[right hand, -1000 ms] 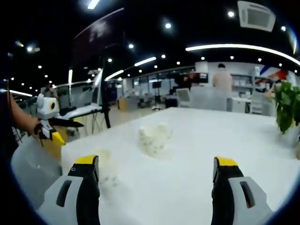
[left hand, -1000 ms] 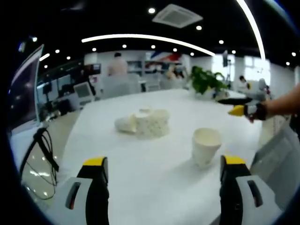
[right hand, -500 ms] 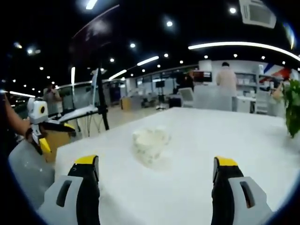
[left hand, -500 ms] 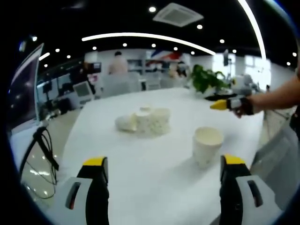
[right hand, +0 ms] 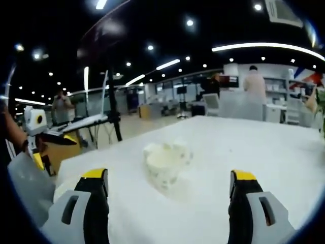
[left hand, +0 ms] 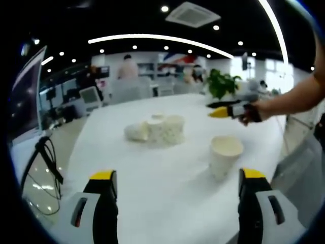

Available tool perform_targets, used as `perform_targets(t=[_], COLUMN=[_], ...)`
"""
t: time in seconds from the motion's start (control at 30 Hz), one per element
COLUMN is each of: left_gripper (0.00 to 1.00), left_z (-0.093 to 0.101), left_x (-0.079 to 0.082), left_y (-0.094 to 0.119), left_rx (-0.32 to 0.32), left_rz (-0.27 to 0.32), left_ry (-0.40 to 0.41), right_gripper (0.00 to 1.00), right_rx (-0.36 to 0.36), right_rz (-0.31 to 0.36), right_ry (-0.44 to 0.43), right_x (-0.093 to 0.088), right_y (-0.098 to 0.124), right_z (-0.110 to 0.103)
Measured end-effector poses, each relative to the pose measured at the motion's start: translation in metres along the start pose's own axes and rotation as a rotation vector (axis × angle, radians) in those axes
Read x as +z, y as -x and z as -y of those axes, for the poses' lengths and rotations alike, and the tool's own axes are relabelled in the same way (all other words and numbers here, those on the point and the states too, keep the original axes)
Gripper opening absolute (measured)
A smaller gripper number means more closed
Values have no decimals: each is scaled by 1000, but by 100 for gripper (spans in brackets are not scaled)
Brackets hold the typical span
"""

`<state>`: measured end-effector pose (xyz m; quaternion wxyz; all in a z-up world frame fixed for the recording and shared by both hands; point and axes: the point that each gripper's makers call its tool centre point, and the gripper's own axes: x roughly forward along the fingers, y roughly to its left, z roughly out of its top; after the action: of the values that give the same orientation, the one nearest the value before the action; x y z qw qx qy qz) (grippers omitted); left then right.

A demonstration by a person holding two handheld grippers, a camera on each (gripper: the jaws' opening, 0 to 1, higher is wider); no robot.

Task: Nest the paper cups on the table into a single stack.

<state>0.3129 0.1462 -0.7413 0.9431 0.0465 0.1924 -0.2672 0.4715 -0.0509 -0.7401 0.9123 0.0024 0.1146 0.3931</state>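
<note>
Right now your left gripper (left hand: 175, 203) stands with its yellow-tipped jaws spread wide at the bottom of the left gripper view, holding nothing. Just above and inside the right-hand jaw, one paper cup (left hand: 225, 155) stands upright on the white table (left hand: 152, 178), mouth up, clear of both jaws. Farther off, near the centre of that frame, a cluster of cups (left hand: 157, 131) sits together, at least one lying on its side; the blur hides how many there are. Your right gripper (left hand: 226, 109) reaches in from the right of this frame, its yellow tip above the upright cup and apart from it.

In the right gripper view, your right gripper (right hand: 167, 203) also has its jaws wide apart and empty at the bottom of the frame. The cluster of cups (right hand: 166, 160) lies between the two jaws and somewhat beyond them, near the frame's centre, untouched. Your left gripper (right hand: 38, 140) shows at the left edge. Beyond the table lies an office with a green plant (left hand: 222, 85).
</note>
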Motion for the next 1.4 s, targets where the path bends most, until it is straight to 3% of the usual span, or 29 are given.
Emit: perform_targets(t=[0.7,0.93,1.17,1.4], left_gripper=[99,99,99,99], left_z=[-1,-4,-5,-6], left_x=[-4,-6,-7,-7], left_y=[-2,-2,-1,-1], left_rx=[4,11,11,14], left_rz=[-18,-20,-19,-17], left_ry=[12,23,29,36], right_gripper=[86,73,67,47], right_rx=[78,77,80,86], right_rz=[-33,-55,-66,-92], right_ry=[20,31,30,30], right_x=[-16,-26,-28,-32], right_y=[-76,-92,-104,-105], right_z=[-9,-9,-6,-10])
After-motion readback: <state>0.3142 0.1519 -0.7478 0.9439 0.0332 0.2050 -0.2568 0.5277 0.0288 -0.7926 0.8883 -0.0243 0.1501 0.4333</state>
